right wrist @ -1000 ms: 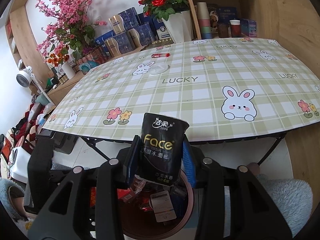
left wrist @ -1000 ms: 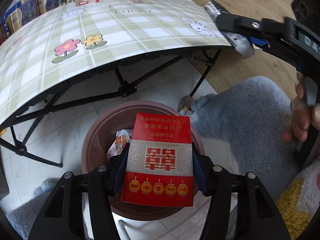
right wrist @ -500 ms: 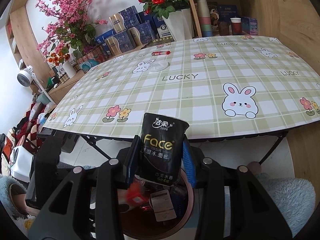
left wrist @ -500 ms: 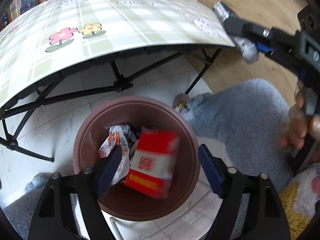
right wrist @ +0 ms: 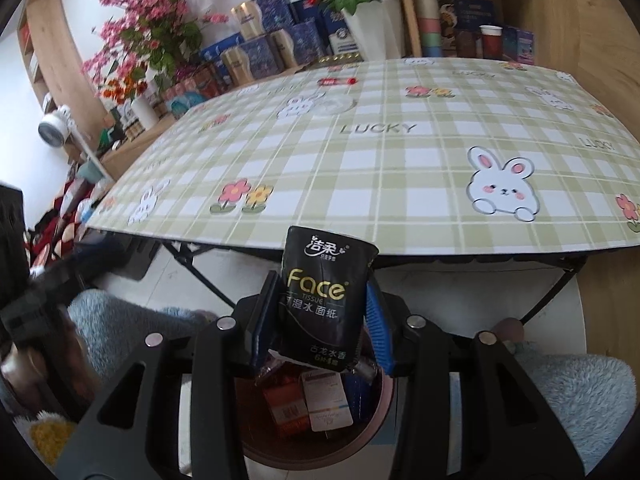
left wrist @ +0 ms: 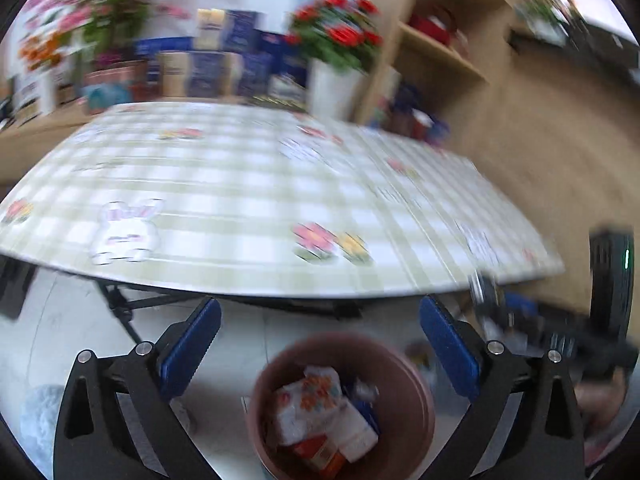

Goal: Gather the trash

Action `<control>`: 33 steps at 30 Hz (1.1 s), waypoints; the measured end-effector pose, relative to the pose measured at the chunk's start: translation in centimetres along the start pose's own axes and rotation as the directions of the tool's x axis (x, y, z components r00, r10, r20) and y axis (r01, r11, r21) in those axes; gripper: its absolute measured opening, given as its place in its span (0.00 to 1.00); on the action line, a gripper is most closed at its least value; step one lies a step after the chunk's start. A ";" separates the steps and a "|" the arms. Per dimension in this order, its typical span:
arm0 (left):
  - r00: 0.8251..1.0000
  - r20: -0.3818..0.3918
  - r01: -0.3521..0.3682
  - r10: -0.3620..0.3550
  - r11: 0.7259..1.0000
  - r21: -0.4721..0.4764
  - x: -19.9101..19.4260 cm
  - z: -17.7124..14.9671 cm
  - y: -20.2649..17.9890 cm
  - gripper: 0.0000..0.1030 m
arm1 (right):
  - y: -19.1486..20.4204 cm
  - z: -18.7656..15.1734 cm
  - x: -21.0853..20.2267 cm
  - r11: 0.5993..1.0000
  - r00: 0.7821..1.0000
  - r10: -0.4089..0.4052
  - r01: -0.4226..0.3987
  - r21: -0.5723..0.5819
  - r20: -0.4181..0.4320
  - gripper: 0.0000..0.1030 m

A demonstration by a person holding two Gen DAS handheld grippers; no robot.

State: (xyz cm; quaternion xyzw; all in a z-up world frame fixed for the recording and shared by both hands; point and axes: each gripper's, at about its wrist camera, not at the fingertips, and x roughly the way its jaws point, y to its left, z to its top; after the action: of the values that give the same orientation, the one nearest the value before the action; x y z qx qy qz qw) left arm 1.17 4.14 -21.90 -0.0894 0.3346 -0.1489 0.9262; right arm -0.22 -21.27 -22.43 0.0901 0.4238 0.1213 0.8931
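Currently right claw (right wrist: pixel 322 322) is clamped across the black tissue pack (right wrist: pixel 324 300), lower centre, above the brown bin (right wrist: pixel 380 412). Pack judged light, soft, slick film; mid-body grip suits. Left claw (left wrist: pixel 320 344) empty, jaws opening wide over the bin.

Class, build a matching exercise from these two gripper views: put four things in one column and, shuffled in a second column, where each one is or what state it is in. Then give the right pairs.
Things
1. black tissue pack
2. left gripper
3. brown bin
4. red wrapper

Places or states
A. lying at the far side of the checked table
B. on the floor by the table's edge, with trash inside
C. jaws opening, nothing between them
D. clamped in the right gripper, above the bin

Pairs: 1-D, 2-C, 3-B, 4-A
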 end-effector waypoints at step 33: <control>0.992 0.040 -0.112 0.120 0.979 -0.168 -1.1 0.2 5.0 0.94 | 3.1 -1.3 3.6 0.983 0.987 -0.096 0.072 -0.170 -0.133 0.94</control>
State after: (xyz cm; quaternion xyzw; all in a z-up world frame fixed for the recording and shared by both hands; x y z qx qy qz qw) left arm 1.55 9.25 -22.40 -0.1498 0.3274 -0.0642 0.9307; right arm 0.52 -17.24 -25.05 -0.0106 0.4776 0.1239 0.8697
